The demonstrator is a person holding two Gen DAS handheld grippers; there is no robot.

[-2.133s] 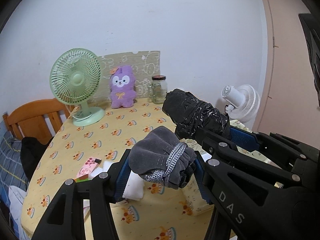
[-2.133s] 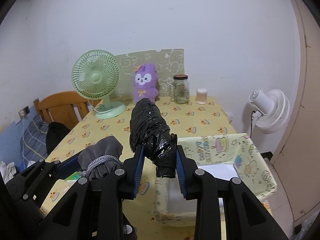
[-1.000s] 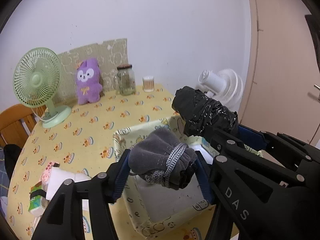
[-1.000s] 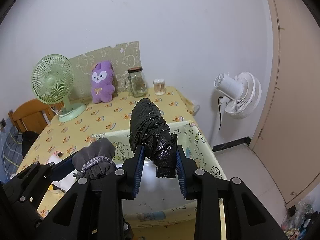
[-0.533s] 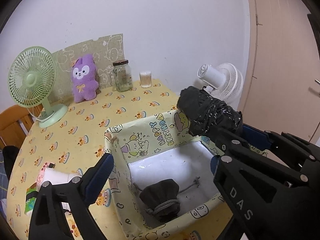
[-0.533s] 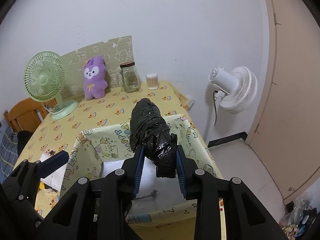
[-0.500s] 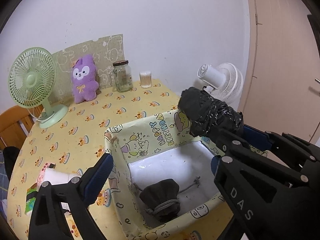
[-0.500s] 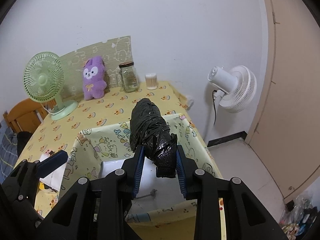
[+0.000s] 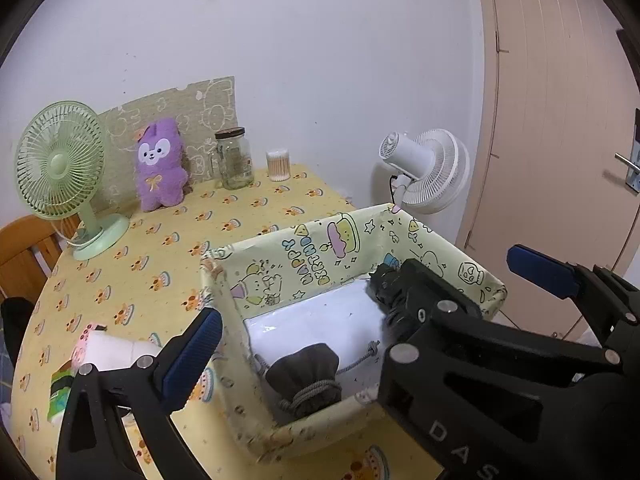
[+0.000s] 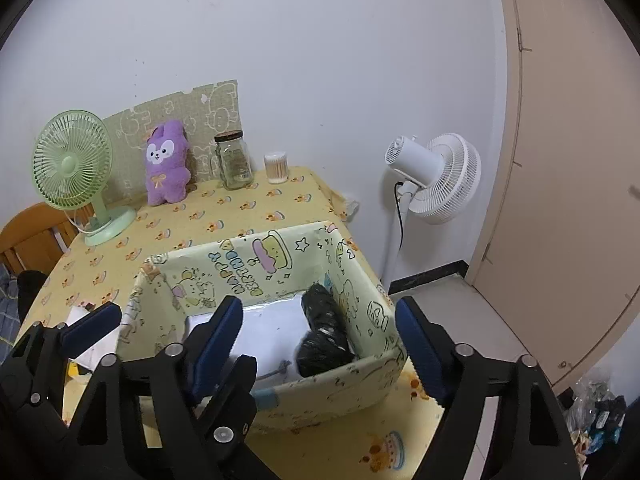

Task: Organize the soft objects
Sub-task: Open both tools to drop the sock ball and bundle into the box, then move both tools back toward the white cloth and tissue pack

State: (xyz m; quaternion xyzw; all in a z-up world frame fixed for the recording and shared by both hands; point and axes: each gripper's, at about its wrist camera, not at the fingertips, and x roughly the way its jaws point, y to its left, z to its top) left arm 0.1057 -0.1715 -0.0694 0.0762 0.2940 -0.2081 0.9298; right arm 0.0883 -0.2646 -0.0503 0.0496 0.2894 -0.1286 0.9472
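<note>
Grey drawstring pouch (image 9: 304,376) and black plastic-wrapped bundle (image 10: 324,330) are seen lying inside the cartoon-printed box (image 10: 256,258) on the yellow tablecloth (image 9: 152,256), evidently gathered for tidying; left gripper (image 9: 304,344) and right gripper (image 10: 320,340) are held wide and empty above it.

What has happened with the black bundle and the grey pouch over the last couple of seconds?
Both were let go into the patterned box. The left gripper dropped the grey drawstring pouch first, then the right gripper opened and released the black plastic-wrapped bundle, which now lies against the box's right wall. Both grippers swung from the table's left part to above the box. The purple plush stayed put.
</note>
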